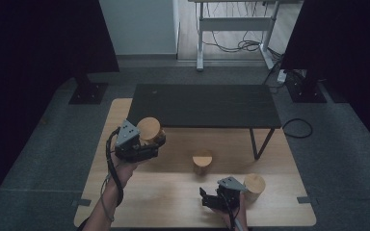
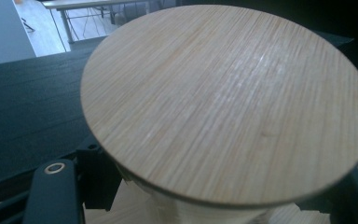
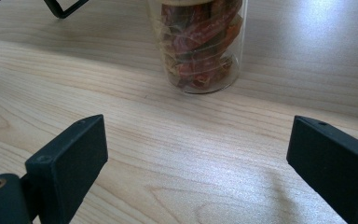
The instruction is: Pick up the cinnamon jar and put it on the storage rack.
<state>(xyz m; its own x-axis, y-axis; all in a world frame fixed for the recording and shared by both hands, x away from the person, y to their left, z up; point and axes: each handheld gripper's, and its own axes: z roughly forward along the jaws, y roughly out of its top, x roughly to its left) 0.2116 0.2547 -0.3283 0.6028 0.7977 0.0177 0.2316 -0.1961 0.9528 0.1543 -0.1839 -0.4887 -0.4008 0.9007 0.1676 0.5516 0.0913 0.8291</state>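
My left gripper [image 1: 154, 142] is shut on a glass jar with a round wooden lid [image 1: 148, 128] and holds it off the wooden table, just in front of the low black table [image 1: 202, 103]. In the left gripper view the lid [image 2: 228, 102] looms large, with the black jaws on either side of the glass body below it. At the table's front, my right gripper [image 1: 241, 193] stands open with nothing between its jaws [image 3: 196, 149]. A second wooden-lidded jar [image 1: 254, 185] stands just right of it. Through this jar's glass [image 3: 199, 46], dried red chillies show.
A third wooden-lidded jar [image 1: 202, 161] stands upright mid-table. The black table's metal leg [image 1: 259, 144] comes down onto the wooden table [image 1: 164, 197] behind the right jar. Dark curtains flank the scene, and a desk frame with cables stands at the back.
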